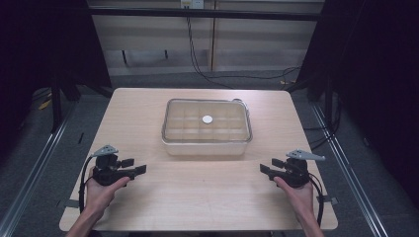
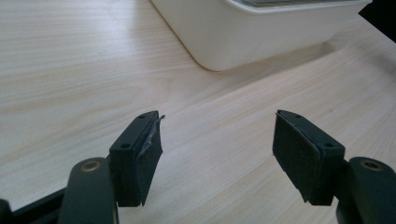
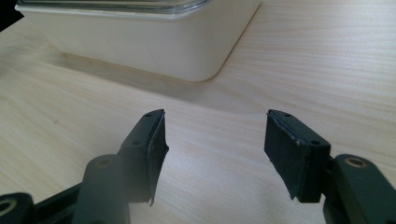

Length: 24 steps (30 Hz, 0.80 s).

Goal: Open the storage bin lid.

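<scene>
The box (image 1: 206, 127) is sitting mid-table with its long side running left-right, lid on, and the left gripper (image 1: 134, 166) and right gripper (image 1: 267, 167) are hanging near-side at either end, both gaping and empty, about equally close

Left gripper (image 2: 217, 140) jaws wide apart (nothing between), white container (image 2: 261, 32) beyond, wooden table (image 2: 70, 70)

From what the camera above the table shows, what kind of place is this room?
Probably a lab or recording station, not a home. A bare wooden table stands between dark curtains, cables trail across the grey floor behind it, and metal rails run along the floor. Only a lidded plastic box sits on the table.
</scene>
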Available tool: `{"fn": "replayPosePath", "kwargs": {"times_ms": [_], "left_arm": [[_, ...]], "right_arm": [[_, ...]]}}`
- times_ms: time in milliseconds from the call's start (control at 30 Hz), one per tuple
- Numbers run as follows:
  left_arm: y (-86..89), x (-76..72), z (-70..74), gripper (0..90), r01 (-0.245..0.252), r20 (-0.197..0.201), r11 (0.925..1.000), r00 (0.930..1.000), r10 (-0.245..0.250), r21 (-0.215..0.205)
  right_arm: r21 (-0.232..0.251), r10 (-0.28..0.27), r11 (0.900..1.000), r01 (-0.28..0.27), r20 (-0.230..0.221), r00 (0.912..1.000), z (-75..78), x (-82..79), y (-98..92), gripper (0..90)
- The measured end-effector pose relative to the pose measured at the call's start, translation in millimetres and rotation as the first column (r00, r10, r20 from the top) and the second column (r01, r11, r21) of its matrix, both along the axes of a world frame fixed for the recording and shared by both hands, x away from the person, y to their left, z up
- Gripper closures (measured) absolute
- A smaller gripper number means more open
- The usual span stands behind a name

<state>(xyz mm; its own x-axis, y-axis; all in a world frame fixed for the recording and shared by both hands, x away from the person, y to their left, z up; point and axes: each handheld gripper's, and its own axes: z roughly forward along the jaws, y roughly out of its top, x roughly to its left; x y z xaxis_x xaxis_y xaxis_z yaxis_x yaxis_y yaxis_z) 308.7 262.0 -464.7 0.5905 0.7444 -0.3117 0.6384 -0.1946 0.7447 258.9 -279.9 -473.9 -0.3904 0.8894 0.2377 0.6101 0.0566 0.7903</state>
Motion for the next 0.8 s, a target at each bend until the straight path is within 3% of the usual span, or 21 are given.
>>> {"fn": "replayPosePath", "kwargs": {"times_ms": [333, 600, 667, 800], "left_arm": [[-5.9, 7.8, 8.5, 32.3, 0.007, 0.025, 1.0, 0.9997, -0.007, 0.005], [-9.9, 28.0, 19.5, 31.2, 0.019, 0.042, 0.9998, 0.9989, -0.019, -0.003], [-13.5, 32.2, 25.5, 30.9, 0.034, 0.062, 0.9992, 0.9975, -0.035, 0.018], [-14.8, 35.3, 28.7, 30.8, 0.033, 0.061, 0.9993, 0.9976, -0.032, -0.017]], "right_arm": [[-0.003, 0.014, 1.0, -0.014, 0.009, 0.9999, 10.6, 7.1, 0.0, 37.7], [-0.001, 0.029, 1.0, -0.029, 0.036, 0.9989, 35.8, 36.7, -0.6, 35.8], [-0.002, 0.03, 1.0, -0.03, 0.047, 0.9985, 43.5, 47.0, -0.3, 35.7], [0.001, 0.037, 0.999, -0.038, 0.051, 0.998, 48.3, 55.7, 2.6, 35.5]]}}
